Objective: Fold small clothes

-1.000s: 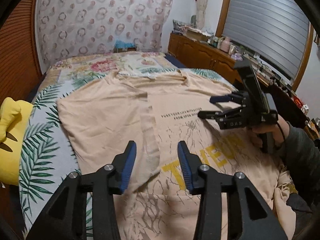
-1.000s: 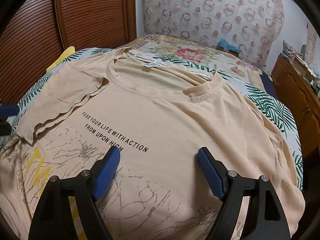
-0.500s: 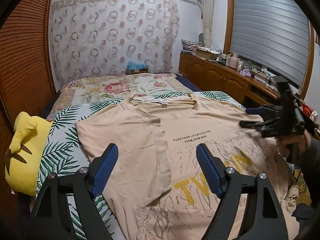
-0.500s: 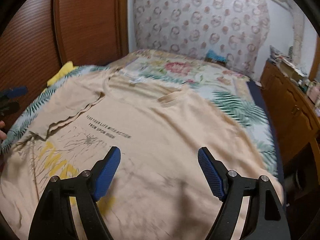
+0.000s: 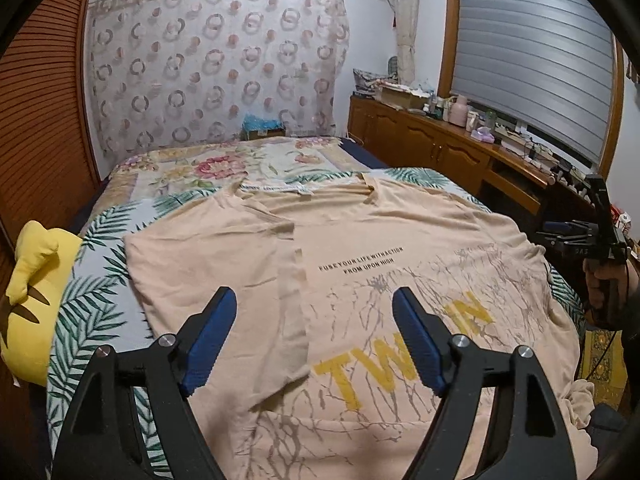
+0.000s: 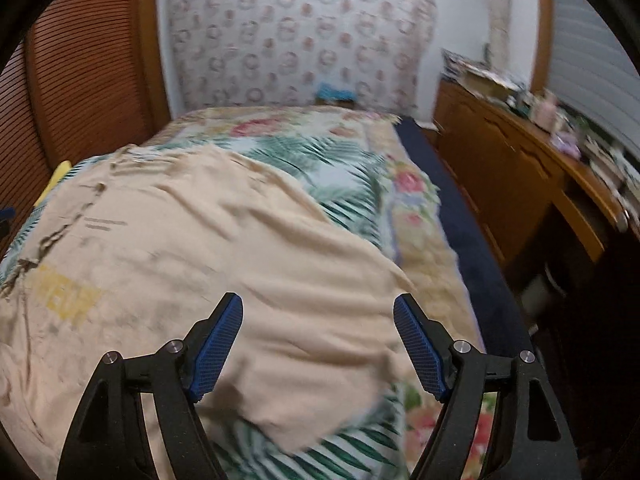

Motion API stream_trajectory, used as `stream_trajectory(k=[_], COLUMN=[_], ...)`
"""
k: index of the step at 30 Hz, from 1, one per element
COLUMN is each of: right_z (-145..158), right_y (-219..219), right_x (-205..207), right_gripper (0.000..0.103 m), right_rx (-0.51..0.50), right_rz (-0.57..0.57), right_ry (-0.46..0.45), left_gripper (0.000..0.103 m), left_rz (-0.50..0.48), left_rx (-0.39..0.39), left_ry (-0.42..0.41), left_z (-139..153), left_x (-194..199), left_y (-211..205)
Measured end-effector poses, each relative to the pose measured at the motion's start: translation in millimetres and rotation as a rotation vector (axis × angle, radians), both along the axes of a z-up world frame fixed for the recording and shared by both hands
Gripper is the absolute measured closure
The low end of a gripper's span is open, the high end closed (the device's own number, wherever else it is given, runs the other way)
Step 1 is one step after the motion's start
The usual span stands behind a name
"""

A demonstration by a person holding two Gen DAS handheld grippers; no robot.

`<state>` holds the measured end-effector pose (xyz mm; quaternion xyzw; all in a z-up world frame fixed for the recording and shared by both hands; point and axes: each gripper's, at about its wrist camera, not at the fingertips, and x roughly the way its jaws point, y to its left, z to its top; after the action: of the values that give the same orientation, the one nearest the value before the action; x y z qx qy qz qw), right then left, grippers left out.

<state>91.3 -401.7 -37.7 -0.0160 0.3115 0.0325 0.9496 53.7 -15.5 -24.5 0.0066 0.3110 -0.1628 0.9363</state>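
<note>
One bed (image 5: 120, 240) filled most of both views, its leaf-and-flower bedspread (image 6: 352, 184) running away toward a hanging cloth printed with rings (image 5: 216, 72). One peach T-shirt (image 5: 400, 240) lay flat on the near part of the bed, printed side up, its long axis running from the hem nearest the cameras to the neckline (image 5: 304, 192) at the far end — collar pointing toward the ringed cloth. In the left wrist view its left side was folded in over the chest, sleeve (image 5: 224, 252) included, making a straight edge just left of the black lettering; the other side still spread out to the bed's right edge. In the blurred right wrist view that unfolded side (image 6: 304, 320) ended short of the bed's navy edge, with a strip of bare bedspread beside it. A long wooden cabinet (image 5: 440, 148) stood along the right wall, a narrow gap between it and the bed. One yellow plush toy (image 5: 28, 300) sat at the bed's left edge. Two grippers showed: the left gripper (image 5: 312, 344) hung above the folded edge with its jaws wide apart and nothing between them; the right gripper (image 6: 318, 348), over the unfolded side, was closing slightly from wide — its pads (image 6: 218, 344) clear of the fabric, holding nothing.
</note>
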Motion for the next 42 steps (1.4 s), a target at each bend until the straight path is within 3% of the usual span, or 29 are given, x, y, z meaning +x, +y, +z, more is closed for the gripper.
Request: stream_trajectory(k=[9, 12, 17, 24, 27, 28, 30, 35, 42], right_z=[-11, -14, -16, -15, -15, -15, -12, 8, 47], right_y=[-15, -18, -24, -21, -14, -13, -14, -6, 38], right_x=[-2, -2, -5, -10, -8, -7, -6, -10, -22], right_gripper=[0.027, 0.032, 0.054, 0.073, 0.088, 0.097, 0.099, 0.101, 0.102], right_rx=[0.071, 0.088, 0.101, 0.071, 0.027, 0.014, -0.012, 0.011, 0.062], right_rz=[-0.045, -0.034, -0.027, -0.015, -0.024, -0.028, -0.067, -0.034, 0.115], right_ry=[0.038, 0.053, 0.070, 0.063, 0.052, 0.049, 0.035, -0.041, -0.160], left_gripper=[0.022, 0.022, 0.022, 0.022, 0.022, 0.022, 0.022, 0.022, 0.022], left_rz=[-0.014, -0.015, -0.011, -0.003, 0.001, 0.001, 0.004, 0.004, 0.005], left_rx=[0.021, 0.025, 0.026, 0.020, 0.018, 0.017, 0.021, 0.027, 0.018], left_ry=[0.061, 0.070, 0.078, 0.083, 0.089, 0.090, 0.094, 0.091, 0.089], left_z=[-18, -20, -22, -24, -26, -27, -28, -29, -30], left_x=[8, 9, 10, 11, 11, 11, 11, 9, 7], left_y=[-13, -15, -15, -13, -13, -13, -13, -16, -16])
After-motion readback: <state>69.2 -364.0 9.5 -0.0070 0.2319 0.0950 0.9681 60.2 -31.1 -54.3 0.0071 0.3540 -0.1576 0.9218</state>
